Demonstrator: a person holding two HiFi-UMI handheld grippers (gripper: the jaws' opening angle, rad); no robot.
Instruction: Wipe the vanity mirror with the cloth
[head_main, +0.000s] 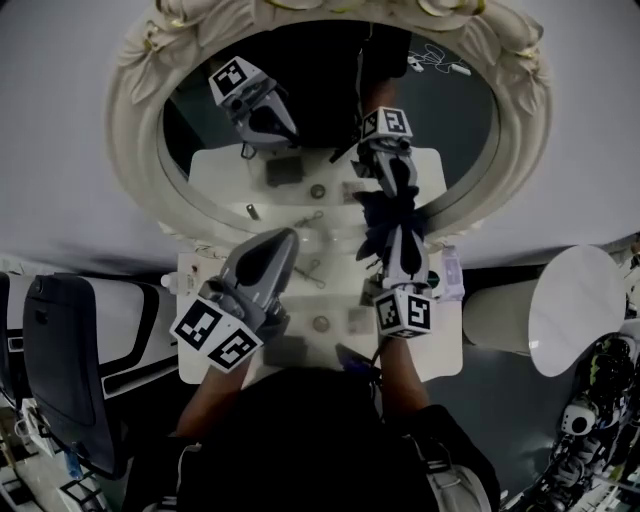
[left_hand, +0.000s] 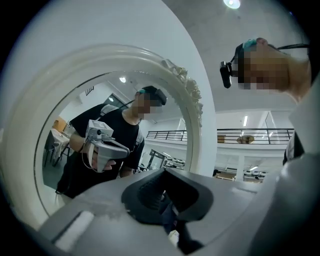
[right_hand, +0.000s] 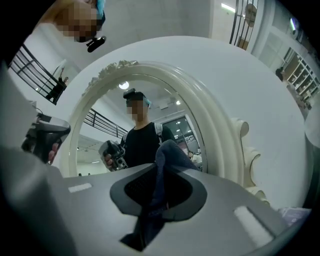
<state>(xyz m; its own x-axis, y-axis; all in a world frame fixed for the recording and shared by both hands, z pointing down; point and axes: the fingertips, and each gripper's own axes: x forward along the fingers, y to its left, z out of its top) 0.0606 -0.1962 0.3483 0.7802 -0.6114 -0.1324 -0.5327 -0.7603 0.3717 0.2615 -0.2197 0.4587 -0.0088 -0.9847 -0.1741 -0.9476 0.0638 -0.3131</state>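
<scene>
Right gripper (head_main: 398, 240) is clamped on the dark cloth (head_main: 378, 212). The cloth pokes out ahead of my jaws and lies against the glass of the vanity mirror (head_main: 455, 110), near the bottom of its white frame (head_main: 135, 110). Left gripper (head_main: 285, 240) sits off to the left of the right one, jaws pressed together, tip aimed at the lower frame; can't tell if it touches. Mirror is straight ahead of both

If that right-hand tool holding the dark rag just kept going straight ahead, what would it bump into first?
The right tool points at the vanity mirror. Its cloth sticks out ahead, so it would probably meet the glass first.
</scene>
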